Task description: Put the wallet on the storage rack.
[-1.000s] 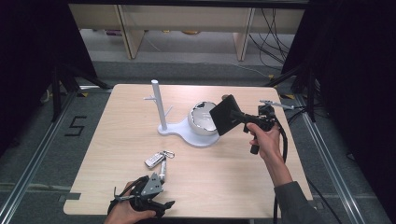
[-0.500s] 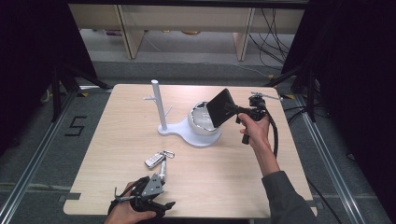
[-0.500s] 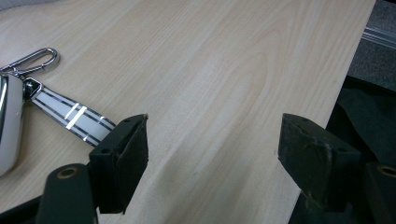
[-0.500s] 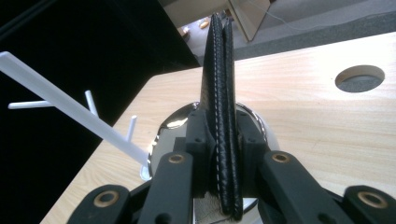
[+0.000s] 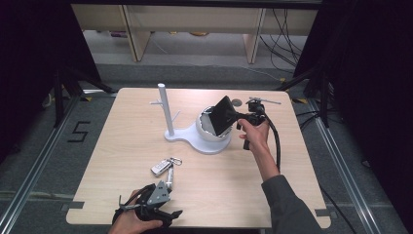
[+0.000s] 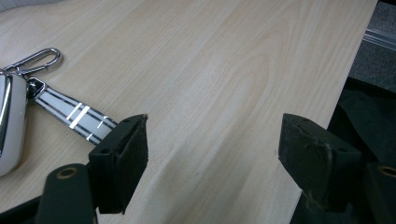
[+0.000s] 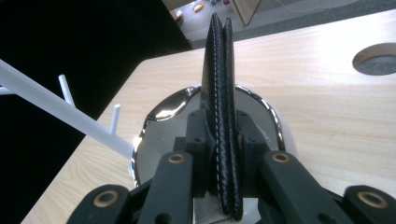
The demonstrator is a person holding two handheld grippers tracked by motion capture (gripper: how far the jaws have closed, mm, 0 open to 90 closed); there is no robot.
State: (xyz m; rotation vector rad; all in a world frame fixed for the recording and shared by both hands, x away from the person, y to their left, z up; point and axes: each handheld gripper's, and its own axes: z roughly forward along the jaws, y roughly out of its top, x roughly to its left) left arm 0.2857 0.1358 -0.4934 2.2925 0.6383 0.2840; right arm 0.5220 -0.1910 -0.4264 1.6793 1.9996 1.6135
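Bench (image 5: 122, 146): pale wood-grain top, smooth, matt.
Wallet (image 7: 223, 116): black leather look, pebbled grain, light stitching on edges.
Bowl (image 7: 168, 109): glossy chrome-like rim, white inside.
Stand (image 5: 164, 109): white plastic, smooth.
Key fob (image 6: 10, 123): glossy white; strap (image 6: 74, 114) woven, striped; clip (image 6: 39, 58) polished metal.

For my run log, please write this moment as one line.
right claw: shut on black wallet, above white bowl | left claw: open, beside key fob strap
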